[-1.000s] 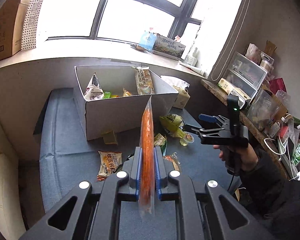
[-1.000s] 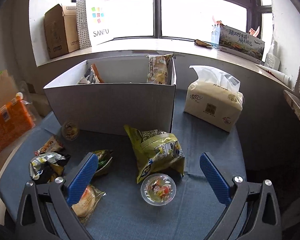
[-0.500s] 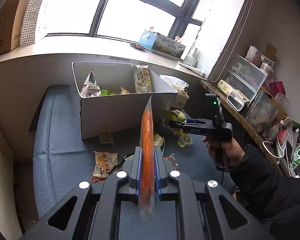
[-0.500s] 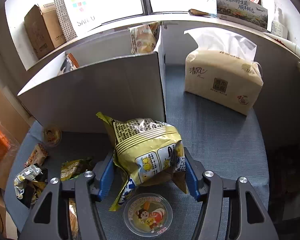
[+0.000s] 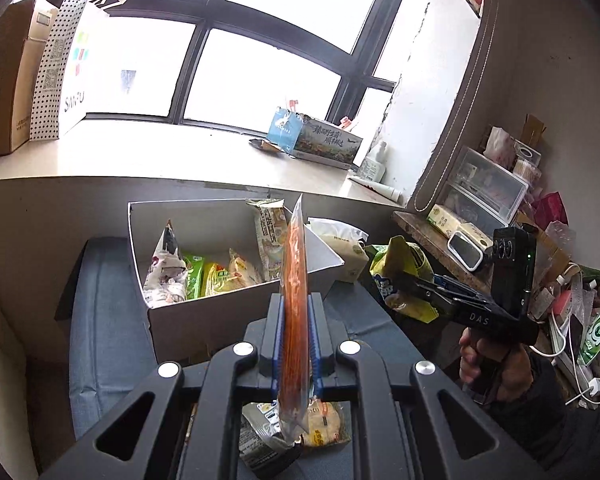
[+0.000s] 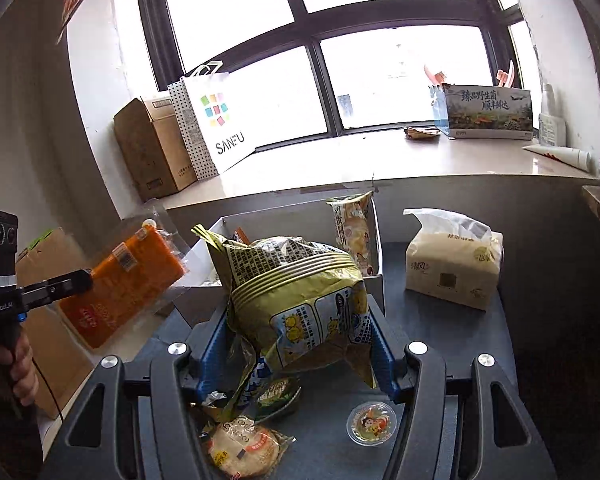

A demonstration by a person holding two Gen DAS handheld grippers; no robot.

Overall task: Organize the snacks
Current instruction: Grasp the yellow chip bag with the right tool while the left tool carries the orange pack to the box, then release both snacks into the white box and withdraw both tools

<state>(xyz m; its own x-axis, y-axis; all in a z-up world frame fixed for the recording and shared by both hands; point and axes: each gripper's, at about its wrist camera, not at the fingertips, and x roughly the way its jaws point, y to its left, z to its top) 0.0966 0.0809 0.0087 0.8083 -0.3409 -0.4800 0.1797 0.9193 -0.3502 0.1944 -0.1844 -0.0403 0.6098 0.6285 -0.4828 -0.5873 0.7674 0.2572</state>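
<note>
My left gripper [image 5: 296, 340] is shut on a flat orange snack packet [image 5: 295, 300], held edge-on and upright in front of the white box [image 5: 188, 320]. The box holds several snack packs. The packet also shows in the right wrist view [image 6: 128, 276], left of the box. My right gripper [image 6: 298, 344] is shut on a yellow-green chip bag [image 6: 300, 304], lifted above the blue cloth; it shows in the left wrist view [image 5: 400, 280] to the right of the box.
A tissue pack [image 6: 452, 260] stands right of the box. A jelly cup [image 6: 371, 423], a round cracker pack [image 6: 240, 446] and small packs lie on the cloth [image 6: 440, 332]. A cluttered shelf [image 5: 500, 208] is at the right; bag and cartons sit on the sill [image 6: 204, 128].
My right gripper closed on the chip bag and lifted it off the cloth. My left gripper rose and moved toward the box with the orange packet.
</note>
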